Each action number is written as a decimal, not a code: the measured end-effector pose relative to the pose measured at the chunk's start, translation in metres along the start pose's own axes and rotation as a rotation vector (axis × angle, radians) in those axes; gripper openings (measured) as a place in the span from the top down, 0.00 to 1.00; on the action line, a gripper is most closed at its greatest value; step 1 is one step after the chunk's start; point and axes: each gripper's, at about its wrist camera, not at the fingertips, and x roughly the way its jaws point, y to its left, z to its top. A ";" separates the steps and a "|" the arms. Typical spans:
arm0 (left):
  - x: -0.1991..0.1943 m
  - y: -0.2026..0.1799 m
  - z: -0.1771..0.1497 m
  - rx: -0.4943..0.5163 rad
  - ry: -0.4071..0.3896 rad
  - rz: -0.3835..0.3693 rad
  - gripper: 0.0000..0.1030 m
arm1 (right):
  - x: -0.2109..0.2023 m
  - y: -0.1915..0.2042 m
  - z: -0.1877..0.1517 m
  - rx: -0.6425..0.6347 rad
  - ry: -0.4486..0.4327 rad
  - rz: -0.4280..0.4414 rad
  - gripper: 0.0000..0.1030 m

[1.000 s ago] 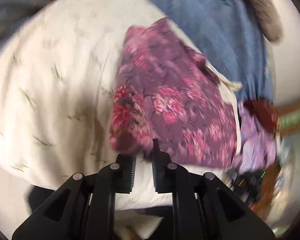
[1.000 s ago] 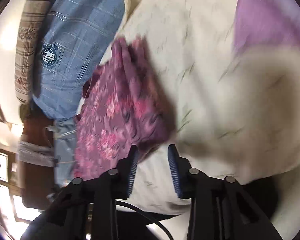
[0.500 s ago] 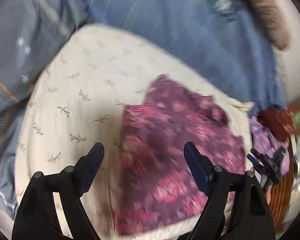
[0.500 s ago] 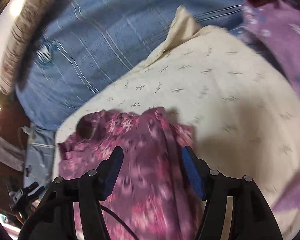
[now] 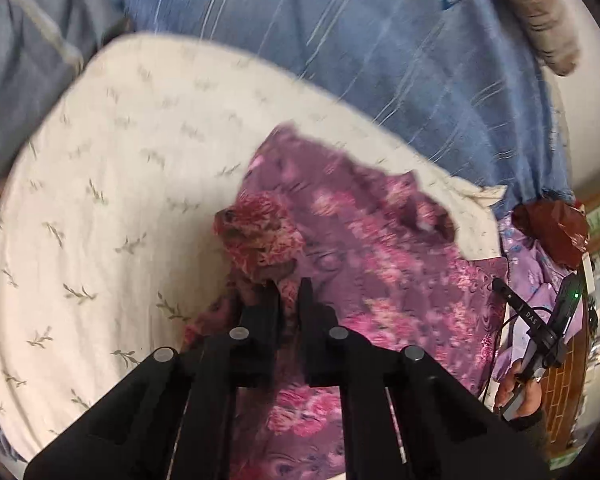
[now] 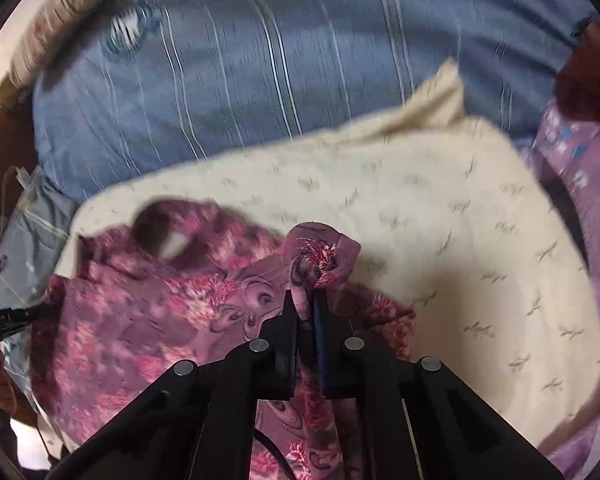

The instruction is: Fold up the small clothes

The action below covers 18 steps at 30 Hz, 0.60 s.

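Note:
A small purple garment with pink flowers [image 5: 380, 264] lies on a cream leaf-print cloth [image 5: 112, 200]. My left gripper [image 5: 289, 286] is shut on the garment's left edge, where the fabric bunches up in a reddish fold [image 5: 260, 232]. In the right wrist view the same garment [image 6: 148, 312] lies at lower left, and my right gripper [image 6: 303, 300] is shut on a raised corner of it [image 6: 320, 256]. The cream cloth [image 6: 460, 264] spreads to the right.
A blue striped quilt [image 5: 380, 48] lies behind the cream cloth, also in the right wrist view [image 6: 280, 60]. A lilac cloth [image 6: 592, 200] lies at the right. A striped pillow [image 5: 540, 8] is at the far edge. The other handheld gripper [image 5: 540, 328] shows at right.
Half a second ago both grippers were wide open above the garment. Both have since come down and shut on its edge, lifting small folds of fabric.

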 end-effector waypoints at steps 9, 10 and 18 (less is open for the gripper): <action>-0.019 -0.037 0.039 0.102 -0.149 0.093 0.96 | -0.028 -0.021 0.017 0.096 -0.095 0.057 0.94; -0.016 -0.036 0.043 0.101 -0.148 0.104 0.96 | -0.025 -0.025 0.016 0.104 -0.081 0.064 0.94; 0.020 -0.001 0.053 0.011 -0.017 0.014 0.93 | 0.013 -0.059 0.009 0.256 0.090 0.169 0.61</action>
